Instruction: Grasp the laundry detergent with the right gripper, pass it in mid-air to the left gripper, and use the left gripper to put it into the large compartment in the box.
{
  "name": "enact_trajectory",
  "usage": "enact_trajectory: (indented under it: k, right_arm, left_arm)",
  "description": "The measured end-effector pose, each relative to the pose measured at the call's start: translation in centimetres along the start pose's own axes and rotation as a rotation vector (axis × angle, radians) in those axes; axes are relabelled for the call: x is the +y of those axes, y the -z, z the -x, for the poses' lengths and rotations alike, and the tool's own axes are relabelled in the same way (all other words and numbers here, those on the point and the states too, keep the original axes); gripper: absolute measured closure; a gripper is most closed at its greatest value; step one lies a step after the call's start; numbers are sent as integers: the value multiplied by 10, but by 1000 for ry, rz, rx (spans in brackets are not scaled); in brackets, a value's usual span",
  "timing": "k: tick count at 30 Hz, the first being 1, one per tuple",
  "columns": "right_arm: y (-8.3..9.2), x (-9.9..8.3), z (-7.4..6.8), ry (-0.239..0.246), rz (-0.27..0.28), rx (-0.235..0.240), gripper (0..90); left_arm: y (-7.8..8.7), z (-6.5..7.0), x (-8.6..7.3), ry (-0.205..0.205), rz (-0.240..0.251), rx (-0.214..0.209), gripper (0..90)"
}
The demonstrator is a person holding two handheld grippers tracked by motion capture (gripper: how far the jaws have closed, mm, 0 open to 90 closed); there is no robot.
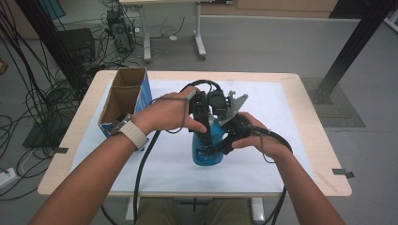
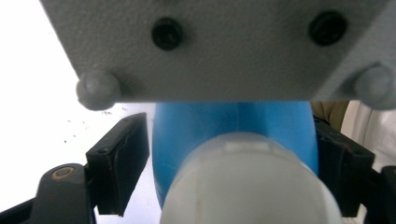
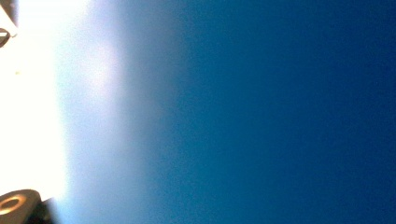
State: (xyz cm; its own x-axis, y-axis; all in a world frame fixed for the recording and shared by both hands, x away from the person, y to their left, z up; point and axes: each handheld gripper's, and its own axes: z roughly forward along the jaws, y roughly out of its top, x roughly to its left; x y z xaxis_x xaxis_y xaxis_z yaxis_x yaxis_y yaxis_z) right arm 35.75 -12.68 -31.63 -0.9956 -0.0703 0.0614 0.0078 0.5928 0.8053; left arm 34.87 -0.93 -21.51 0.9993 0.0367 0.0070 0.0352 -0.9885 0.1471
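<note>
1. The white cap point(image 2: 247, 182) lies nearest the lens in the left gripper view, directly in front of the camera and between the two black jaws. Behind it the blue bottle point(image 2: 233, 126) widens out.
2. The bottle stands upright near the middle of the white mat point(image 1: 263, 168) on the table point(image 1: 309, 98), with its long axis vertical. The cardboard box point(image 1: 123, 101) stands well apart at the far left of the mat.
3. Deciding relation: the cap sits on the bottle's axis, straight along the left gripper point(image 1: 202, 112) from above, so the jaws straddle the neck from either side.
4. Left gripper state: partly open. Its left pad point(image 2: 123, 163) stands clear of the bottle shoulder with bright mat showing in the gap; the right pad lies just beside or against the bottle, and contact cannot be told. Judgement: no firm grip yet.
5. Right gripper point(image 1: 230, 140) state: closed as far as it goes, clamped on the bottle's body from the side. In the right gripper view the blue wall point(image 3: 261, 112) lies right against the lens.
6. Judgement: the right hand steadies the bottle; the left is nearer the cap and placed to take hold of it.
</note>
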Motion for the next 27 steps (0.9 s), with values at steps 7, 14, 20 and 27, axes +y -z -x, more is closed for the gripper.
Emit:
enact_trajectory:
  k: [7, 14, 20, 27]
  right_arm:
    - [0, 0, 0, -4, -1, 5, 430]
    - [-1, 0, 0, -5, -3, 10, 430]
    - [-2, -1, 1, 12, 3, 4, 430]
    - [-2, -1, 1, 18, 1, -1, 431]
  left_arm:
    - [-2, 0, 0, -4, -2, -3, 259]
    - [-3, 1, 0, -11, -3, -7, 318]
    - [-3, 1, 0, -22, -8, -4, 368]
    - [-4, 2, 0, -21, -7, -1, 373]
